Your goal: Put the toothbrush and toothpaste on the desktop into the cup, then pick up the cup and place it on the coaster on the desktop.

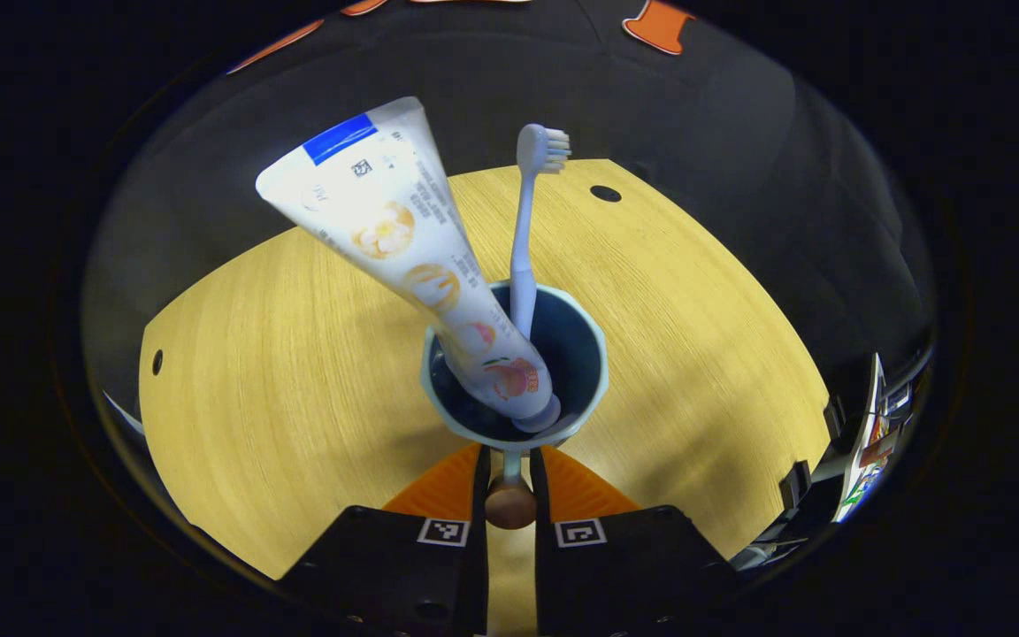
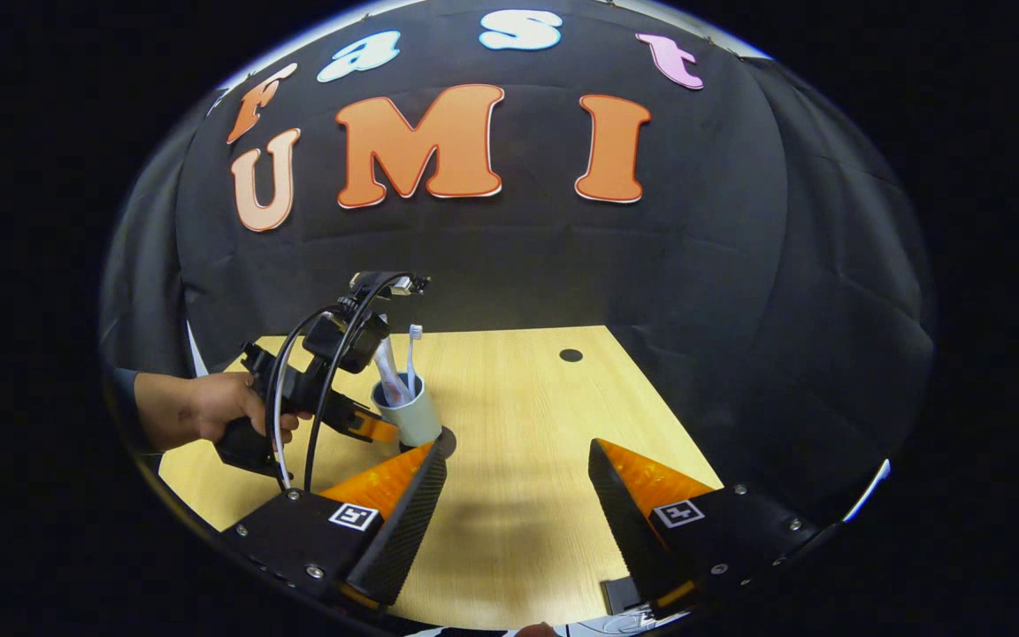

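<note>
Wooden tabletop (image 2: 527, 416) with 2 round holes (image 1: 605, 193).

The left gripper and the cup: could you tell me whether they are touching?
Touching. In the left gripper view, the left gripper has both fingers closed against the near rim of the cup.

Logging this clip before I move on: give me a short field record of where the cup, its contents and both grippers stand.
cup: upright, held at the near rim
toothbrush: standing in the cup, bristles up
toothpaste: in the cup, leaning, cap end down
left gripper: jaws closed on the cup's rim
right gripper: jaws wide apart, holding nothing, above the desktop
coaster: dark disc at the cup's base; contact unclear
</note>
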Demonstrator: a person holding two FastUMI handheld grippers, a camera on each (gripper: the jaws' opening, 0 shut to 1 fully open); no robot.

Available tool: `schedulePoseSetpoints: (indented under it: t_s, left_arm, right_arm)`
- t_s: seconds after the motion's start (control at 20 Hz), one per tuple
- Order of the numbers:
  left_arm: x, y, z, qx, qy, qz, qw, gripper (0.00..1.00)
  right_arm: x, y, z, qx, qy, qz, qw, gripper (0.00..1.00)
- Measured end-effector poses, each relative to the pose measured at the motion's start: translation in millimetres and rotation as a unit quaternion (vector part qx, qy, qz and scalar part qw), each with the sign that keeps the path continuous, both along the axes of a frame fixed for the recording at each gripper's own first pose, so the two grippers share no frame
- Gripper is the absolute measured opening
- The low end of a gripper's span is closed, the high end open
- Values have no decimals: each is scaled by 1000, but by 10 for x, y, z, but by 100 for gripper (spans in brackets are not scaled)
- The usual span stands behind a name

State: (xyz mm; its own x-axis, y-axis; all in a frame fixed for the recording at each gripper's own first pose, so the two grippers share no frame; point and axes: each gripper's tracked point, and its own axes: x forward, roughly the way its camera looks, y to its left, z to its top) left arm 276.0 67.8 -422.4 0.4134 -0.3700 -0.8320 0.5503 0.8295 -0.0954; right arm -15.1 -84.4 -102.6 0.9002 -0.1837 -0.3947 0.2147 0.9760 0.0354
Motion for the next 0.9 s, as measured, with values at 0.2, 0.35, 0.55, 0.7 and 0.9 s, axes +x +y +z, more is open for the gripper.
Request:
schedulePoseSetpoints:
  t_s: [0.2, 0.35, 0.55, 0.7, 0.9]
  left_arm:
    - [-15, 55, 15, 12, 7, -9, 1000, 21]
    - [18, 72, 76, 20, 2, -10, 1000, 21]
    - [-6, 83, 52, 17, -4, -7, 1000, 23]
    - [40, 78, 263, 12, -37, -16, 999, 42]
    - [-92, 144, 520, -7, -59, -16, 998, 73]
  right_arm:
    - [-60, -102, -60, 3, 10, -13, 1000, 97]
    - [-77, -142, -91, 5, 15, -15, 1000, 97]
    - [-49, -169, -106, 8, 16, -11, 1000, 97]
    - [5, -186, -86, 9, 11, -3, 1000, 97]
    - [119, -210, 42, 1, -7, 10, 1000, 97]
